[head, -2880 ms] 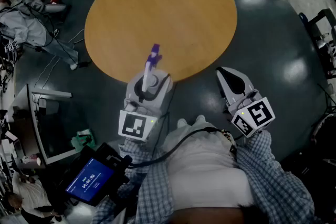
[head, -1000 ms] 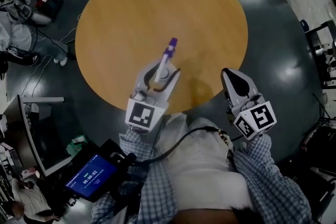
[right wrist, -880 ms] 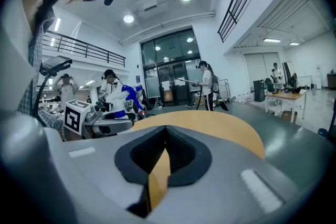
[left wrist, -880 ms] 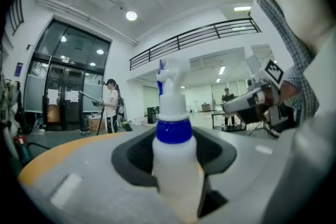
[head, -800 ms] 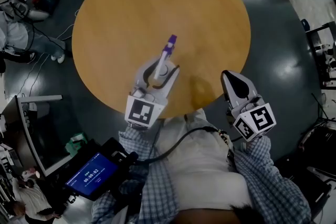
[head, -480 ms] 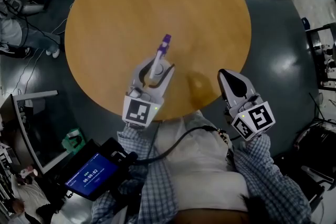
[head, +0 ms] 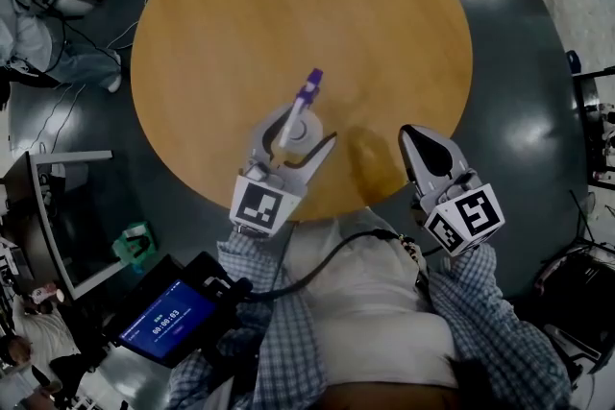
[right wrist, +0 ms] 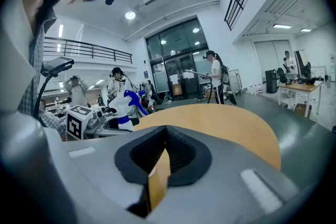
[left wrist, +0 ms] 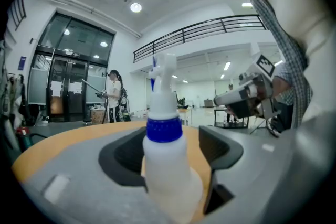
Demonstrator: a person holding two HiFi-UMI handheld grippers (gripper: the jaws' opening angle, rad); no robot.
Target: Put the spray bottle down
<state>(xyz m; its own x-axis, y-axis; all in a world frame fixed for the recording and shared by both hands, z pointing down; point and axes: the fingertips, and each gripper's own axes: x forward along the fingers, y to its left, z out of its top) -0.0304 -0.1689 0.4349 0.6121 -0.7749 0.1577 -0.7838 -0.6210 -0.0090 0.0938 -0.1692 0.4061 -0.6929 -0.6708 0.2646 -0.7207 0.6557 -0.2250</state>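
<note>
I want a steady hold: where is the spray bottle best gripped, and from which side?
Probably take the spray bottle by its round white body, just under the blue collar, coming in level from the person's side, where the left gripper sits open around it. The bottle is upright, and the trigger head above is uneven.

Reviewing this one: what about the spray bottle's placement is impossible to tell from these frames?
- Head view: the left gripper covers the spray bottle below its neck, so whether its base touches the table is hidden.
- Left gripper view: the bottle's bottom is lost behind the gripper's own body at the lower edge.
- Right gripper view: the bottle is too small and blurred to show contact.
</note>
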